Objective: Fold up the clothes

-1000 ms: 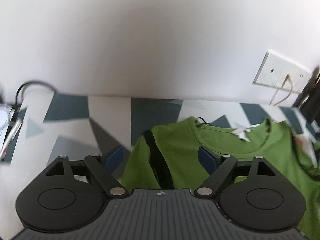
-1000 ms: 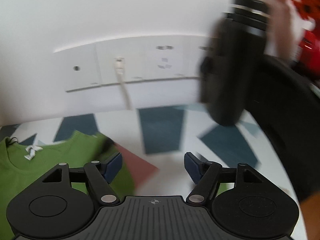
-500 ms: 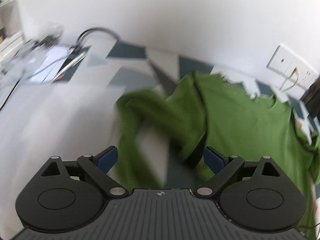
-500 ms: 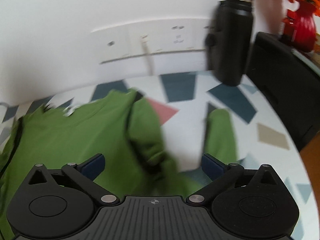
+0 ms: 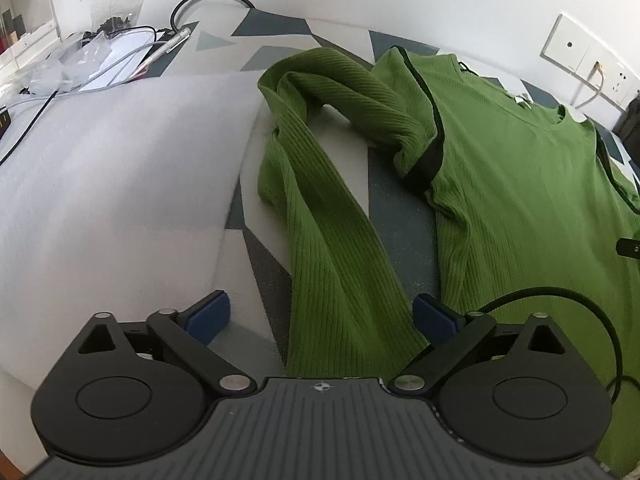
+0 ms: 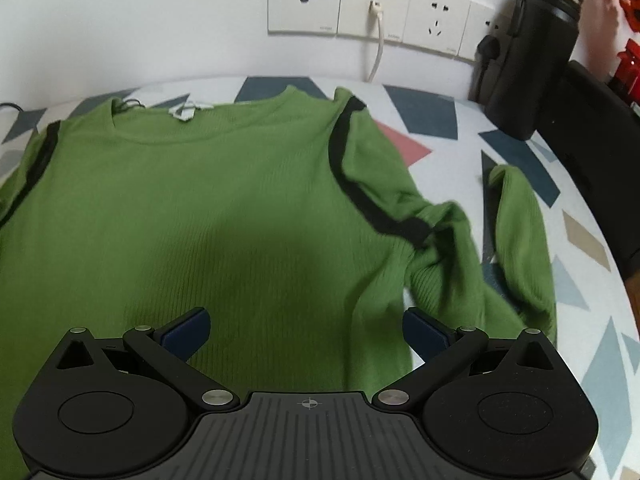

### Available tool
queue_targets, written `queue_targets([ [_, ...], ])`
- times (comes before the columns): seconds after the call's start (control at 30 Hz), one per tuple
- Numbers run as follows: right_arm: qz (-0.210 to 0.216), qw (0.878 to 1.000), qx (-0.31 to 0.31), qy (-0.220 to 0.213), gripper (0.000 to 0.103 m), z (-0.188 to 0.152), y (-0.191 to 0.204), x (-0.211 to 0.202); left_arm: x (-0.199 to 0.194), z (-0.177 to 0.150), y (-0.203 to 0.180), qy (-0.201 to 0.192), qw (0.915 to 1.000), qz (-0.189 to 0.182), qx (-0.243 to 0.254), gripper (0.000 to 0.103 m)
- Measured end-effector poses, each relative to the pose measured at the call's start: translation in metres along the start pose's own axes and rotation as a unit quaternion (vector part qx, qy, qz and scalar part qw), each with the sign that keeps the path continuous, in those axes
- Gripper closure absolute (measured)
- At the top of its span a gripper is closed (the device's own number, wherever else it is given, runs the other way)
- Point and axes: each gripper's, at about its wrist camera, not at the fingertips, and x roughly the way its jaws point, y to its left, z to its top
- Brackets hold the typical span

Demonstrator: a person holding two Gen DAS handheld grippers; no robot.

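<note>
On the patterned tabletop (image 6: 436, 98) the green sweater (image 6: 180, 208) now lies spread face-up, collar toward the wall sockets (image 6: 376, 4), where a second ago both cameras sat right up at its shoulders. Both tools have swung away and down, and the views now take in the whole garment. The left gripper (image 5: 320, 314) is just finishing opening, its blue pads wide apart, the left sleeve (image 5: 332, 240) running loose between them but not pinched. The right gripper (image 6: 306, 326) hangs spread to its widest over the sweater's body, grasping nothing. So the shoulders look released and the laying-out seems done. Both sleeves are rumpled, though: the left one doubles back on itself, the right sleeve (image 6: 516, 236) bunches toward the black bottle (image 6: 528, 52). Folding proper likely starts with those sleeves.
</note>
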Motion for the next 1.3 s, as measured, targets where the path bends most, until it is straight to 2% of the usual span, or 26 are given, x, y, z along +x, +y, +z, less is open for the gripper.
queue_targets([
  [0.1, -0.003, 1.0, 0.003, 0.008, 0.001, -0.004, -0.001, 0.006, 0.001, 0.0, -0.001, 0.0, 1.0, 0.007, 0.003, 0.001],
  [0.33, 0.012, 1.0, 0.027, -0.008, 0.001, -0.011, -0.008, 0.007, 0.005, -0.003, -0.011, 0.0, 0.9992, 0.032, 0.025, 0.001],
  [0.53, 0.012, 0.999, 0.028, -0.023, 0.001, -0.016, -0.007, 0.007, 0.006, -0.002, -0.011, 0.0, 0.9992, 0.037, 0.015, 0.0],
  [0.67, 0.012, 0.999, 0.027, -0.045, 0.001, -0.023, -0.007, 0.005, 0.005, -0.004, -0.011, -0.006, 0.9992, 0.038, 0.015, 0.0],
  [0.87, 0.013, 0.998, 0.028, -0.054, 0.001, -0.024, -0.008, 0.005, 0.004, -0.007, -0.01, -0.014, 0.999, 0.034, 0.024, 0.0],
  [1.3, 0.014, 0.997, 0.029, -0.066, 0.001, -0.029, -0.008, 0.004, 0.006, -0.002, -0.011, 0.007, 0.9989, 0.03, 0.034, 0.0],
])
